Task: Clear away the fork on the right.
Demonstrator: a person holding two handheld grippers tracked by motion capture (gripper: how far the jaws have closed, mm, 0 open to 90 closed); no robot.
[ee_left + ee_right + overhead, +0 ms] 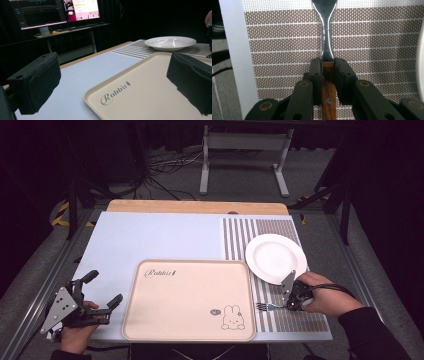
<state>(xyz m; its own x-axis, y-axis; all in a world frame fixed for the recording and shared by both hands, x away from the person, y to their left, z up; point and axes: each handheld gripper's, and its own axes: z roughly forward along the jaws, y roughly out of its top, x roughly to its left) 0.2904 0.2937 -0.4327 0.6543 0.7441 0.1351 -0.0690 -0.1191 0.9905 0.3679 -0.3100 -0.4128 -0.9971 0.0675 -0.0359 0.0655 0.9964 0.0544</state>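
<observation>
A fork (266, 307) with a wooden handle is pinched between the fingers of the right gripper (289, 303); it lies low over the striped placemat (295, 320), tines toward the beige tray (150, 320), just below the white plate (276, 257). Nothing is held by the plate, which rests on the placemat, and nothing is carried by the tray beside it on the table (150, 235). The fingers of the left gripper (102, 295) are spread wide, at the tray's left edge, with nothing between them.
</observation>
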